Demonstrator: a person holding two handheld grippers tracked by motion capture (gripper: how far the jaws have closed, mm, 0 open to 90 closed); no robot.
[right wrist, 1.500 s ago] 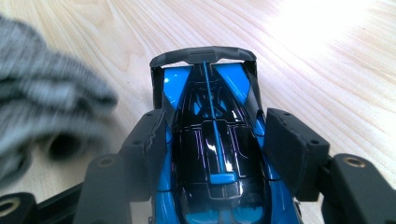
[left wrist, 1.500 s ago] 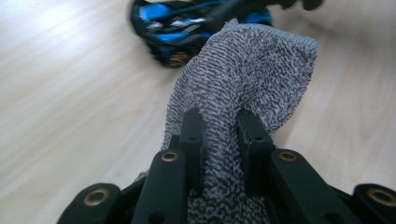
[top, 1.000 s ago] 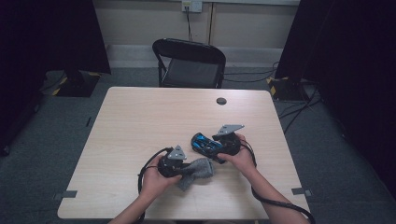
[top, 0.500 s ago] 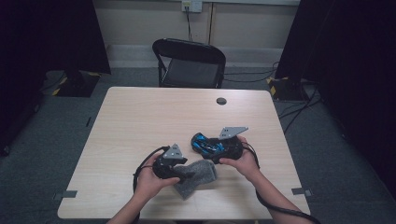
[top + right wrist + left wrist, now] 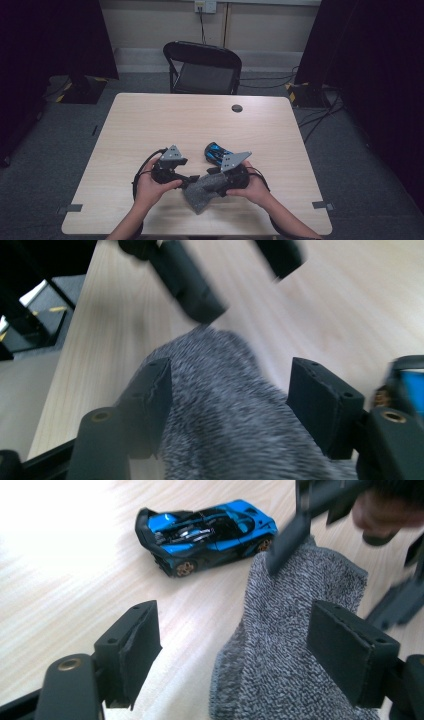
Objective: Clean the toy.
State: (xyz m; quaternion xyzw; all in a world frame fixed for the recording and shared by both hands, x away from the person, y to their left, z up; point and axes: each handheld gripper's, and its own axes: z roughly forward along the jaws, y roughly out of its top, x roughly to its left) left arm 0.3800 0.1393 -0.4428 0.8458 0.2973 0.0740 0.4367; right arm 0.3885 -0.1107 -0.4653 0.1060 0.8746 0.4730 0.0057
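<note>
Your left claw (image 5: 235,665) has just been opening; its pads stand wide, the grey cloth (image 5: 295,645) between them but unpressed. Your right claw (image 5: 230,400) has been closing and straddles the cloth's other end, not yet pinching. The blue toy car (image 5: 207,532) sits just beyond. The cloth lies near the tabletop's (image 5: 165,120) front edge, bare wood stretching ahead.

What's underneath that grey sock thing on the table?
Around the grey sock only the light wooden table shows, so it seems to lie on bare wood. Anything beneath the fabric is covered. The blue toy car sits beside it, apart.
</note>
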